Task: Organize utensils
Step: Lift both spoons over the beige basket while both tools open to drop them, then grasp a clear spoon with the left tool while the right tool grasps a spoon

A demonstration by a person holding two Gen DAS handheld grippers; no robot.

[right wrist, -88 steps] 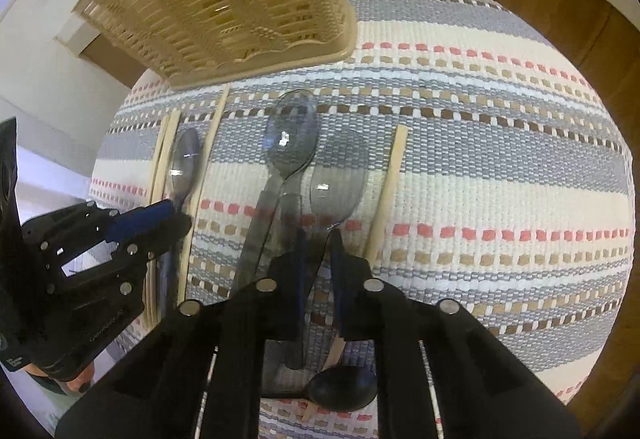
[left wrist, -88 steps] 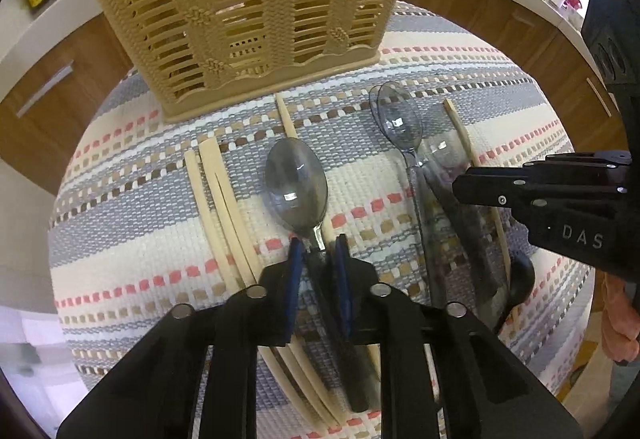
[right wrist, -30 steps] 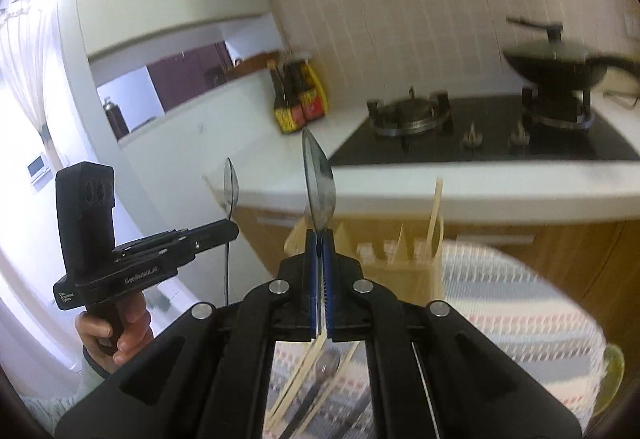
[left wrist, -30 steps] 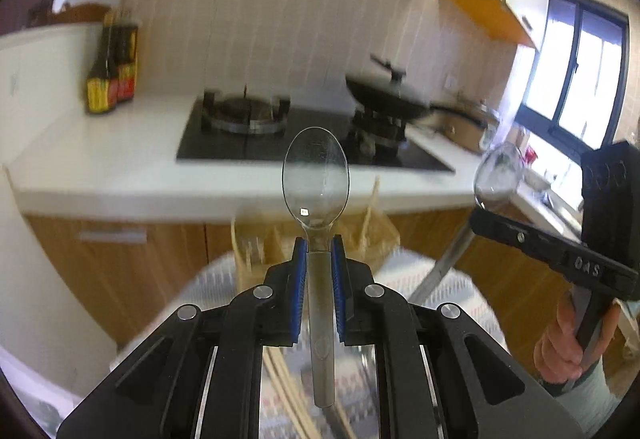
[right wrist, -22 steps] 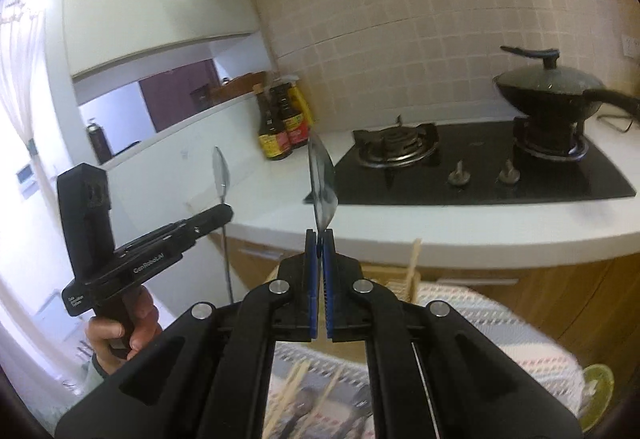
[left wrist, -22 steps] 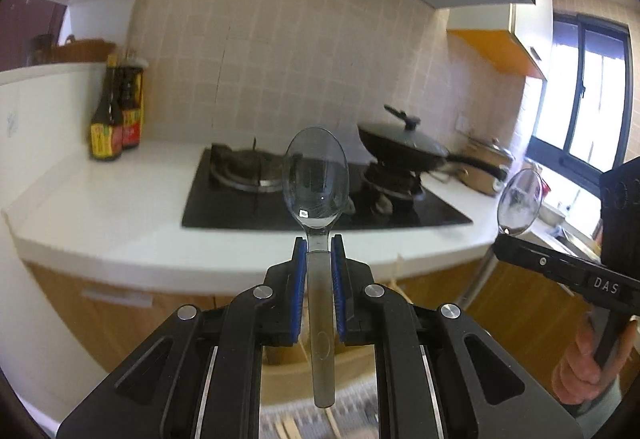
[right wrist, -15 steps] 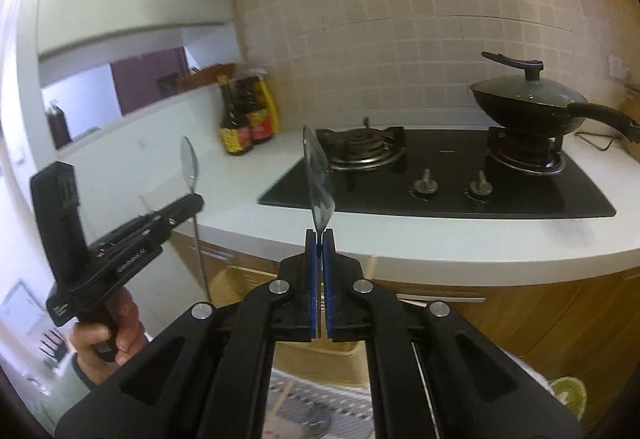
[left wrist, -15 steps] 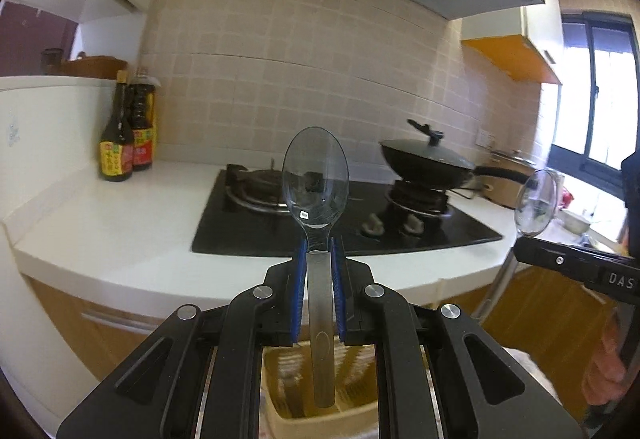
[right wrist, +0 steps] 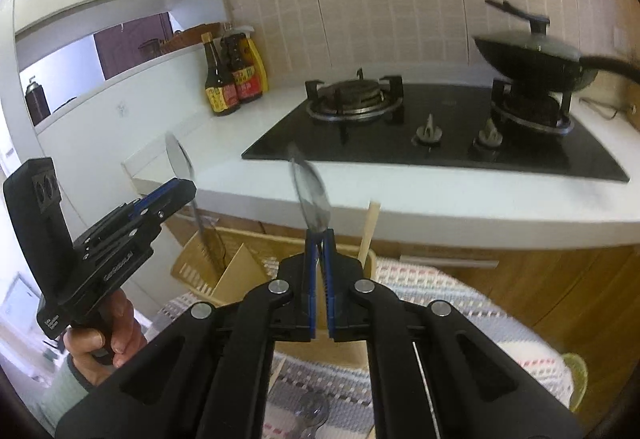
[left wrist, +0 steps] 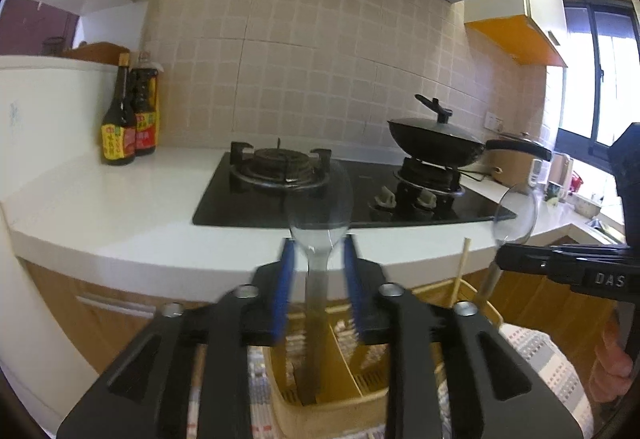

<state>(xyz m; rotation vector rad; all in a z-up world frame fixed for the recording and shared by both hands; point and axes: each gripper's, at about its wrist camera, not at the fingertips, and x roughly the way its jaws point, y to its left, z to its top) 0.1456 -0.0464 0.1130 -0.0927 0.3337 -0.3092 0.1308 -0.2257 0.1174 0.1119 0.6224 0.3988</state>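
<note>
My left gripper (left wrist: 318,251) is open, its blue pads apart on either side of a clear plastic spoon (left wrist: 318,207) that stands upright with its handle down in the beige utensil basket (left wrist: 320,411). The same gripper (right wrist: 176,191) and spoon (right wrist: 180,159) show at the left of the right wrist view. My right gripper (right wrist: 319,235) is shut on a second clear spoon (right wrist: 310,195), held bowl-up and tilted above the basket (right wrist: 224,243). It also shows in the left wrist view (left wrist: 516,211). A wooden chopstick (right wrist: 370,227) stands in the basket.
The basket sits on a striped woven cloth (right wrist: 440,303). Behind is a white counter (left wrist: 100,207) with a gas hob (left wrist: 280,167), a lidded black pan (left wrist: 432,143) and sauce bottles (left wrist: 128,119). Another clear spoon (right wrist: 312,415) lies on the cloth.
My left gripper's pads have opened and its spoon has dropped lower, handle into the basket. Both grippers have come down toward the basket. The right gripper still grips its spoon.
</note>
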